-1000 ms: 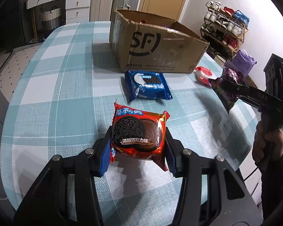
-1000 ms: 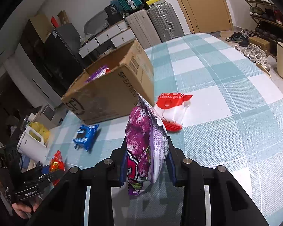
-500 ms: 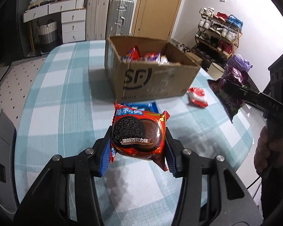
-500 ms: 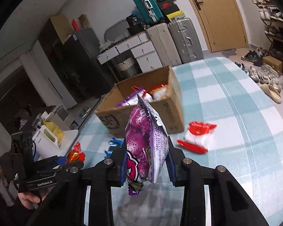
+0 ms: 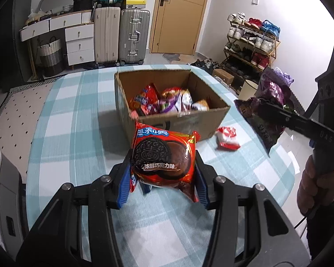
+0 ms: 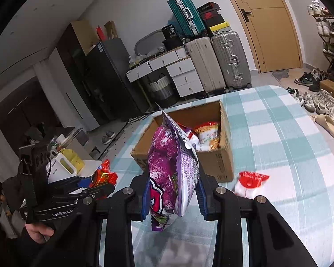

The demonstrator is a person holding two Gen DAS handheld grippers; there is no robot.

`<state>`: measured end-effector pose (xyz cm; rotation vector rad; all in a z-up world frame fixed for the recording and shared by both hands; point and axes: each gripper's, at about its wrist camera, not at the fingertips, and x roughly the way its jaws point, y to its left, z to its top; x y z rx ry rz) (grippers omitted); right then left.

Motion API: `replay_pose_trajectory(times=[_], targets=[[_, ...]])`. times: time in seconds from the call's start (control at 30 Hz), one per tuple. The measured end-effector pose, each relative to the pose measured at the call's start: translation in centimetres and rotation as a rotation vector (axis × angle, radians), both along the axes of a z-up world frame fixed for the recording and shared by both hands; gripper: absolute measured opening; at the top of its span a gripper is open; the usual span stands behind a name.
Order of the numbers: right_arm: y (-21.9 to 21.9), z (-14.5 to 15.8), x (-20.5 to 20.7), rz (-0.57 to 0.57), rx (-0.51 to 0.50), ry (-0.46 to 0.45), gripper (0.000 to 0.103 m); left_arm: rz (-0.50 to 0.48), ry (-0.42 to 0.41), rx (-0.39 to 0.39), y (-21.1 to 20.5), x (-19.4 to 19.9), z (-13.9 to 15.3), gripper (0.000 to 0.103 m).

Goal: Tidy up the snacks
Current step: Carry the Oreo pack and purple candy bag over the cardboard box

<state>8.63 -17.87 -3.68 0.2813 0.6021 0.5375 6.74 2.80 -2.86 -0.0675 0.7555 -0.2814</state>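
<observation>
Two packets aloft before cardboard box (image 5: pixel 211 120): left gripper (image 5: pixel 163 179) clenched on red Oreo pack (image 5: pixel 163 155), right gripper (image 6: pixel 172 194) on purple bag (image 6: pixel 172 171). Light, soft, crinkly, probably slippery; biscuits fragile, best pinched mid-body, gently.

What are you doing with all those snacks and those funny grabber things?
A person is tidying snacks into a cardboard box on the checked table. Each hand holds a pair of tongs. The left tongs are shut on a red Oreo packet, and the right tongs are shut on a purple snack bag, both held in the air near the box. The box already has several packets inside. A red and white packet lies on the table beside it.
</observation>
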Motion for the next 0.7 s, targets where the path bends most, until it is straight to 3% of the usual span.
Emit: replay_pose_trajectory(times=[0.7], targets=[[2.0, 3.7, 6.4, 0.050, -0.003, -0.014, 0.034, -0.022, 0.010, -0.002, -1.6, 8.1, 3.7, 0.045]])
